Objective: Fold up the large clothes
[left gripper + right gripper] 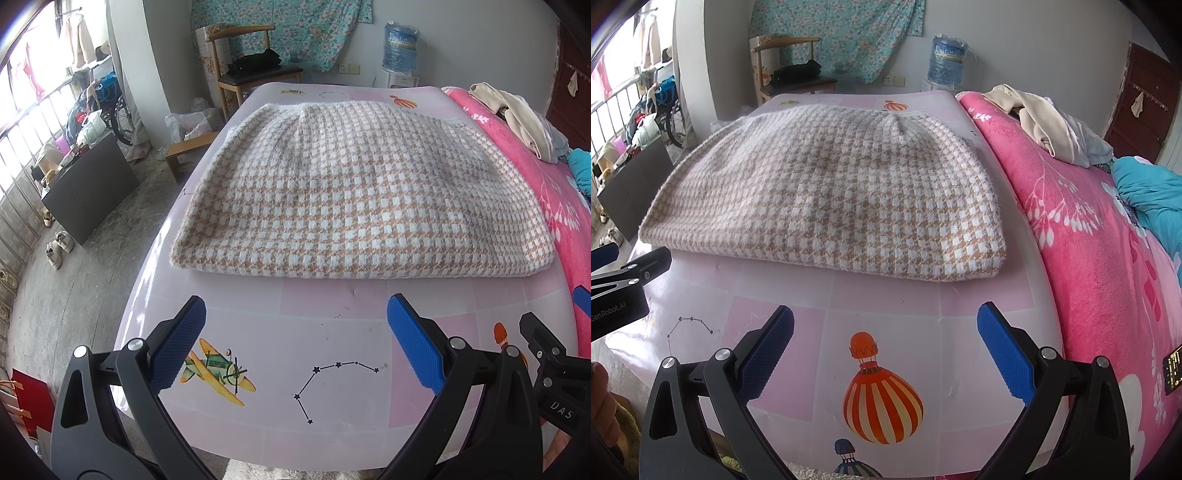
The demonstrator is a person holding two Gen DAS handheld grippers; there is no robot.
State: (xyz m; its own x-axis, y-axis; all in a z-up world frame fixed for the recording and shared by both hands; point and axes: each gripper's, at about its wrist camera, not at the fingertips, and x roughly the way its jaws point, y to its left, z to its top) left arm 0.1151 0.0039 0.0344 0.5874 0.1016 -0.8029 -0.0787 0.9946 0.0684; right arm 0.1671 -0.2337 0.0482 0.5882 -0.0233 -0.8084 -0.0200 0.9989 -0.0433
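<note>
Both claws, left claw (295, 347) and right claw (884, 350), are hovering released, grasping nothing, just short of the folded houndstooth sweater (354, 192) lying on the pink surface (332, 306); next probably gripping its near fold to halve it again.

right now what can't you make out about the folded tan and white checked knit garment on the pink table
- Far edge of the folded tan and white checked knit garment: foreshortened in both wrist views.
- Sleeves: tucked under the top layer, none visible.
- Layers: only its near fold edge shows.
- Pink printed table beneath: covered by the garment.
</note>
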